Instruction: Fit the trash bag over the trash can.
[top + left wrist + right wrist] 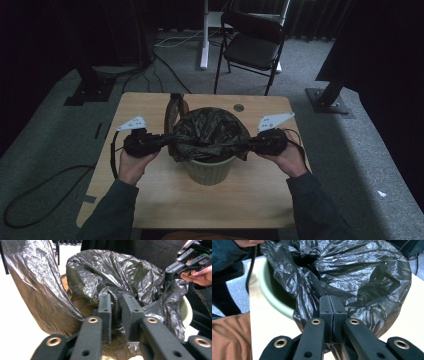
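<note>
A table (150, 200) carries a pale green bin (210, 171) at its middle, lined with a black bag (210, 131). The left gripper (167, 141) pinches the bag's left edge, jaws narrow, probably gripping plastic. The right gripper (248, 145) has its jaws pressed together on the right edge.

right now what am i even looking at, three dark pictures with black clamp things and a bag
A person stands at a wooden table holding a hand-held gripper in each hand. One picture looks down from above; the other two come from cameras riding on each gripper. On the table stands a pale green bin lined with a black bin bag. The left gripper has bag plastic between its jaws on one side of the rim, and the right gripper is shut on the bag at the opposite side.
</note>
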